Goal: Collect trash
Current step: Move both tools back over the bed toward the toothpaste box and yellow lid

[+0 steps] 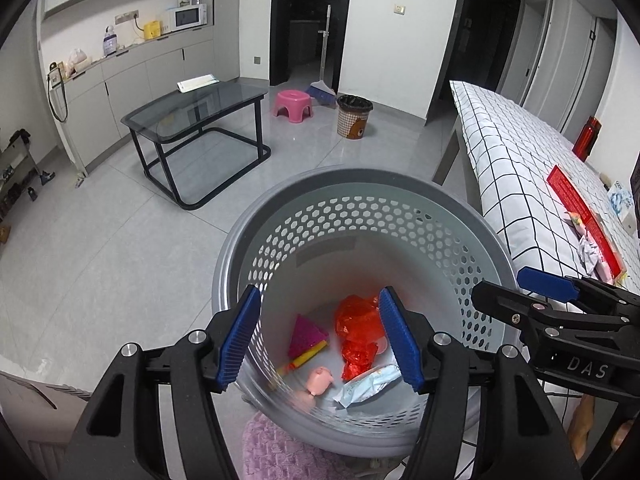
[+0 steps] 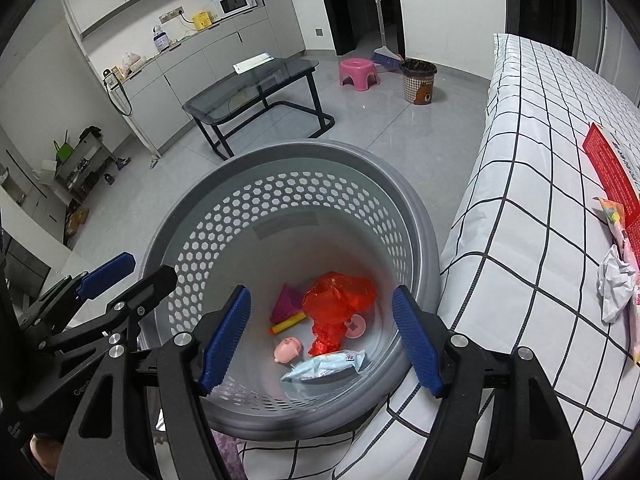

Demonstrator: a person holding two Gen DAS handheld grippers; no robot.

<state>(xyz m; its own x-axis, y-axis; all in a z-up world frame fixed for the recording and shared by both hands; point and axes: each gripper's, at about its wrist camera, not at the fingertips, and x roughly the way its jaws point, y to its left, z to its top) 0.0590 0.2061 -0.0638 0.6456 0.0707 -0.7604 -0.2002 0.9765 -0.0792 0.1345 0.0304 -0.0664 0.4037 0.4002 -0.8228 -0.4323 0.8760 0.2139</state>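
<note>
**Both grippers released above a basket with trash inside**

Nearest: left gripper [image 1: 320, 340] with jaws apart, nothing between the ribbed blue pads, hanging over the mouth of the basket. Right gripper [image 2: 322, 340] just beside it, also released and empty, same black frame with round silver bolts and same blue rubber pads.

Directly under both: grey plastic basket [image 1: 240, 248], round, smooth thick rim, wall pierced by rows of small hexagon holes, solid near the bottom. Standing on the floor, touching the edge of the bed.

On the basket bottom, the collected trash: crumpled red wrapper [image 1: 358, 330], shiny, half transparent, like cellophane; pale blue flat packet [image 1: 366, 386], soft and wrinkled, lying nearest; small pink pig figure [image 1: 320, 379], rounded, matte; magenta triangular piece [image 1: 306, 330] with fine grid texture, next to a yellow stick [image 1: 305, 358].

To the right: bed [image 2: 532, 184] with white cover in thin black check pattern. On it, well apart from the basket, more trash: crumpled white paper [image 2: 614, 286], a colourful candy wrapper [image 2: 614, 216], a long red flat package [image 2: 610, 168].

Further away, on glossy grey tiles: glass table [image 1: 196, 106] with black tube frame, pink plastic stool [image 1: 293, 105], checked bin [image 1: 354, 116] with black liner, broom [image 1: 323, 88] against the wall.
</note>
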